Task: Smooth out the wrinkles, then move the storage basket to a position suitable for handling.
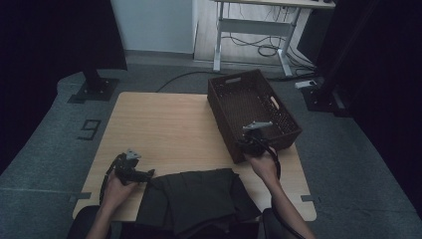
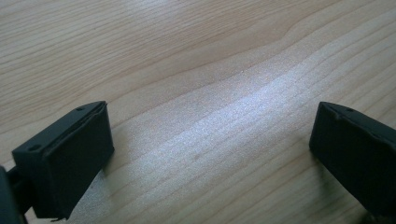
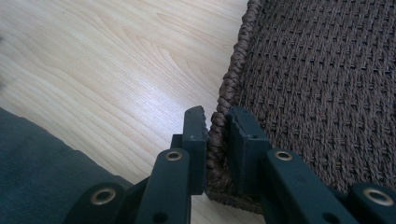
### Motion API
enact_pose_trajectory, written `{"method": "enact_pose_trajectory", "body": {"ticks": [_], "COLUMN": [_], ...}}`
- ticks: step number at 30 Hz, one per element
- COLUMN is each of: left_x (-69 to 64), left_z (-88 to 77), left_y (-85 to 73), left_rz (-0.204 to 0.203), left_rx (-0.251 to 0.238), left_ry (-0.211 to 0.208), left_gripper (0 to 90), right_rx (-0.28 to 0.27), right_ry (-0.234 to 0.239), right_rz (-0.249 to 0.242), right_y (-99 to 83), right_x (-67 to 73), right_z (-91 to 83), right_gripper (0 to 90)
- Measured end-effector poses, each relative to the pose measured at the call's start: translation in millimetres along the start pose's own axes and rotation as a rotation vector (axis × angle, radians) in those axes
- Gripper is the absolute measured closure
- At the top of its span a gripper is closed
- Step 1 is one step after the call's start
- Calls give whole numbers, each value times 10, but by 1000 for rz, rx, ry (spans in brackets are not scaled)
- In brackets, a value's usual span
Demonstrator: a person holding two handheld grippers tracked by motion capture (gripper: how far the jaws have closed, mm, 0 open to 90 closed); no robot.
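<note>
A dark brown woven basket (image 1: 278, 112) stands on the right half of the wooden table (image 1: 164, 124). My right gripper (image 1: 247, 143) is at its near corner, shut on the braided rim (image 3: 226, 88), one jaw outside and one inside the basket (image 3: 322, 74). A folded dark garment (image 1: 194, 199) lies at the table's near edge, and its corner (image 3: 32, 172) shows in the right gripper view. My left gripper (image 1: 147, 174) rests low over the table just left of the garment. It is open, and between its black pads (image 2: 74, 158) there is only bare wood (image 2: 210, 84).
The table's left and middle are bare wood. Beyond the far edge a white desk frame (image 1: 249, 27) stands on grey floor with loose cables (image 1: 259, 47). Black stand bases (image 1: 94, 89) sit at the far left and far right of the floor.
</note>
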State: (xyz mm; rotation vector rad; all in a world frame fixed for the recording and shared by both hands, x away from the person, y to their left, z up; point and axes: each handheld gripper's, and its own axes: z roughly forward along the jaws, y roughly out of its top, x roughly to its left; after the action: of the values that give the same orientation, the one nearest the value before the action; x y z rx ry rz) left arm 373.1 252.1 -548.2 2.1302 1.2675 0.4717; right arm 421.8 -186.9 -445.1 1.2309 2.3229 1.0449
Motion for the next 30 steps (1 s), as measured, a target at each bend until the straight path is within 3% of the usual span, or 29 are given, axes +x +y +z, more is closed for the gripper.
{"method": "enact_pose_trajectory", "body": {"ticks": [13,15,17,18,19,21,24,30], "left_x": [0,0,1,1,1,1,1,1], "left_z": [0,0,-1,-1,-1,0,0,0], "left_y": [0,0,0,0,0,0,0,0], "left_rz": [0,0,1,1,1,1,1,1], "left_rx": [0,0,1,1,1,1,1,1], "left_ry": [0,0,-1,-1,-1,-2,-2,-1], "left_gripper": [0,0,0,0,0,0,0,0], "right_rx": [0,-4,-5,5,15,9,-12,-51], "right_ry": [38,68,90,66,36,18,-21,-77], "right_rz": [-12,-2,-5,-13,-30,-42,-14,73], "right_y": [26,37,59,82,96,110,120,91], "right_x": [66,19,14,28,36,17,-54,-210], "right_z": [31,25,9,0,-3,-22,-59,-148], "right_gripper": [765,716,574,479,448,372,243,164]}}
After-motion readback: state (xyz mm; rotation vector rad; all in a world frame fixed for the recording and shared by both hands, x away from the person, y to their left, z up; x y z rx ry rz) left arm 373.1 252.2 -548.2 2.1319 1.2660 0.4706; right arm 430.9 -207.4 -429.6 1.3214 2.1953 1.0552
